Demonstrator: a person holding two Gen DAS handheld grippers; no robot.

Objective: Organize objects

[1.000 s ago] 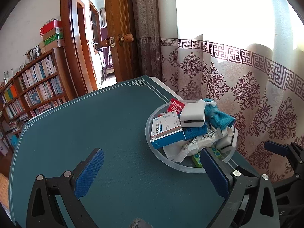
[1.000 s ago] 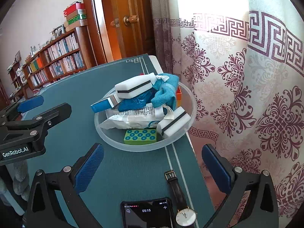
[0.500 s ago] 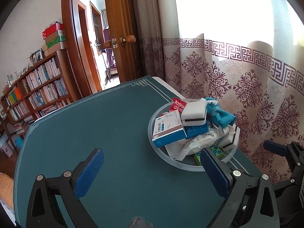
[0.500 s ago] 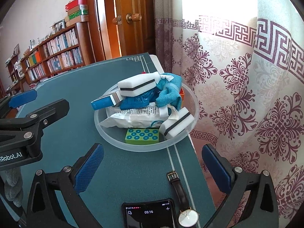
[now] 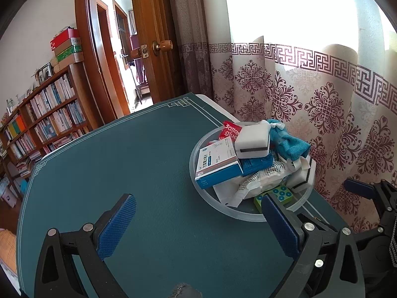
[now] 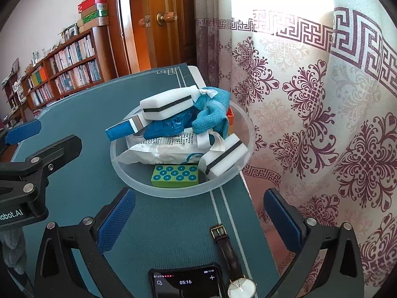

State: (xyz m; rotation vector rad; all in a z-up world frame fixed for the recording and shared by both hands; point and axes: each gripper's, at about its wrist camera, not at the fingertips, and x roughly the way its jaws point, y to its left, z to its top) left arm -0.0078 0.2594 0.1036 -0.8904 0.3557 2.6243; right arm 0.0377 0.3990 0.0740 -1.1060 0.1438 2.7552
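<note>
I had the left tongs point(image 5: 196, 226) spread wide and empty, hanging above the green tabletop point(image 5: 139, 164), with one blue pad over bare cloth and the other crossing the near rim of the bowl point(image 5: 198, 186). The right tongs point(image 6: 198, 221) were likewise spread wide with nothing between them, low over the tabletop edge. Just under them lay a phone point(image 6: 186, 283) with its screen lit and a wristwatch point(image 6: 230, 255) on a dark strap, side by side. From the right camera I could see the left tongs' black frame off to the left, apart from the bowl.

The clear plastic bowl sat near the tabletop's edge by the curtain point(image 6: 322, 124), piled high. On top I saw a white sponge point(image 6: 166, 105) with a dark stripe; a second striped sponge point(image 6: 223, 156) leaned against the bowl's wall on the curtain side. A teal cloth point(image 6: 211, 114) was bunched between them. A blue-and-white box point(image 5: 217, 166) stuck out over the rim on the side away from the curtain, a red packet point(image 5: 230, 132) stood behind it, and a white printed bag point(image 6: 161, 149) lay crumpled beneath. A green block point(image 6: 175, 176) with blue dots rested on the bowl's floor, nearest the right tongs.

Beyond the tabletop stood a bookshelf point(image 5: 44, 124) and an open wooden door point(image 5: 148, 37).
</note>
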